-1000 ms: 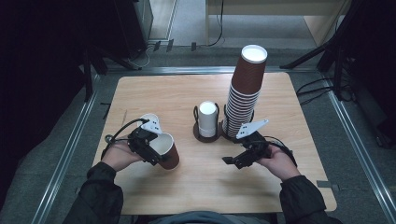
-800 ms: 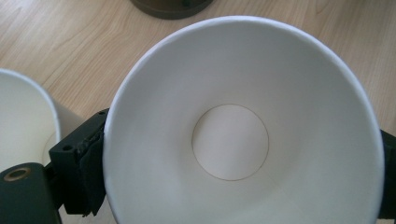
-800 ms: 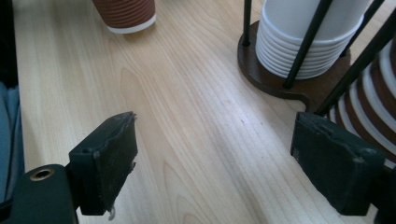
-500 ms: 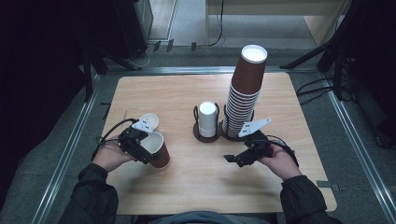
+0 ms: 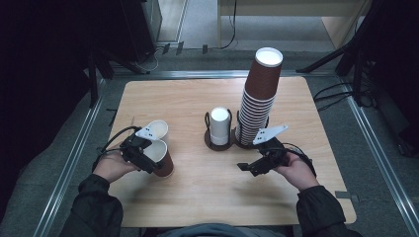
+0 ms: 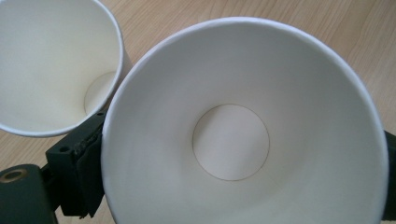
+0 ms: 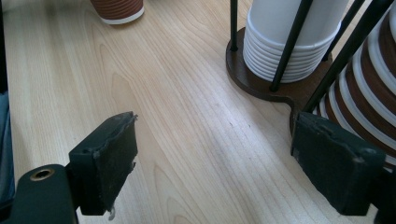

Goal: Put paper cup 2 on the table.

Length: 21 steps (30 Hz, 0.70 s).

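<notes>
The left tool point(image 5: 148, 160) grips a brown paper cup point(image 5: 160, 157) at the near-left part of the wooden bench point(image 5: 188, 98); its jaws clamp the cup's sides just below the rim, and they have just been opening slightly with the cup between them. In the left gripper view the cup's white inside point(image 6: 233, 140) faces the camera, with a black jaw pad against its left wall. A second paper cup point(image 5: 157, 130) stands just behind it, rim close to rim. The right tool point(image 5: 254, 167) hovers open and holds nothing, its two pads well apart above bare wood. Just beyond it stands a dark holder point(image 5: 217, 143) with a short stack of white cups point(image 5: 220, 123) and a tall stack of brown cups point(image 5: 257, 98).
</notes>
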{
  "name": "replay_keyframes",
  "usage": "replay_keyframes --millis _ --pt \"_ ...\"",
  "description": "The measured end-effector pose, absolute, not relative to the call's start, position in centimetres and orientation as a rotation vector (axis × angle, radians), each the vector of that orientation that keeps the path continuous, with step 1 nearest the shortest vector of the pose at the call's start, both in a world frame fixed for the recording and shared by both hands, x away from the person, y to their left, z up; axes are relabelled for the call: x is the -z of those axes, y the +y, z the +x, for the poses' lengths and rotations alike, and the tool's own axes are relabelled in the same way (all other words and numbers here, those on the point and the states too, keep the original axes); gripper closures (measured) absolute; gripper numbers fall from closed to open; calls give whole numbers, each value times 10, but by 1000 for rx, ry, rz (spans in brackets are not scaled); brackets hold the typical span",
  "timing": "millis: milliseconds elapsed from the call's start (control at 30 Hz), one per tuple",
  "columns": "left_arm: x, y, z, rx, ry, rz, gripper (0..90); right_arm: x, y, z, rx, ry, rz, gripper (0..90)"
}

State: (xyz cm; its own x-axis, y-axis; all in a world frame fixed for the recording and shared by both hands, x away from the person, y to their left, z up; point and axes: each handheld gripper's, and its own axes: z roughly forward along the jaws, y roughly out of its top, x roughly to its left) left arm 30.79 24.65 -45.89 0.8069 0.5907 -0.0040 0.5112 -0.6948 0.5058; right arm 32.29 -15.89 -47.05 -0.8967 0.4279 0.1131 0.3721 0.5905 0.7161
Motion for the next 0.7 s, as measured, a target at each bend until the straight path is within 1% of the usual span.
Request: replay_keyframes --millis 233,300,700 --pt "459 243 308 -221 811 2498 30 471 -159 323 -1203 2740 692 148" --pt "459 243 308 -216 807 2497 4 471 -159 323 -1200 2740 689 149" --pt "454 245 306 -186 784 2470 0 472 -158 323 -1193 2745 685 149"
